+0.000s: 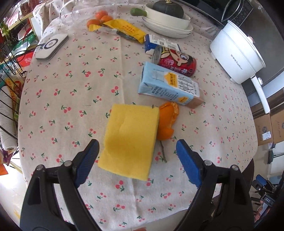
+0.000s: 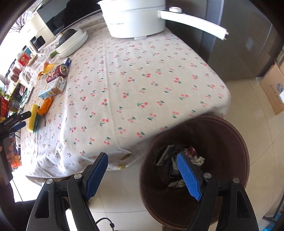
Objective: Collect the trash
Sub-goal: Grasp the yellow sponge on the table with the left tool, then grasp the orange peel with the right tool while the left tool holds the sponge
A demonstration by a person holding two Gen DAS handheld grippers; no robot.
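Observation:
My left gripper [image 1: 137, 144] is open just above a yellow sponge [image 1: 130, 139] on the cherry-print tablecloth [image 1: 71, 92]. Orange peel [image 1: 168, 119] lies against the sponge's right edge. Beyond lie a light blue drink carton [image 1: 168, 85], a red can [image 1: 175, 61] on its side, a blue and white carton [image 1: 159, 43] and a yellow wrapper [image 1: 122, 28]. My right gripper [image 2: 142, 158] is open and empty over the rim of a brown trash bin [image 2: 230, 135] with trash inside. The left gripper [image 2: 21, 119] also shows at the right wrist view's left edge, by the sponge [image 2: 32, 118].
A white electric pot [image 1: 237, 53] stands at the table's right edge. Stacked white plates with a dark squash [image 1: 168, 19], tangerines [image 1: 101, 16] and a white device [image 1: 51, 45] sit at the back. Cardboard boxes [image 2: 273, 88] stand on the floor at right.

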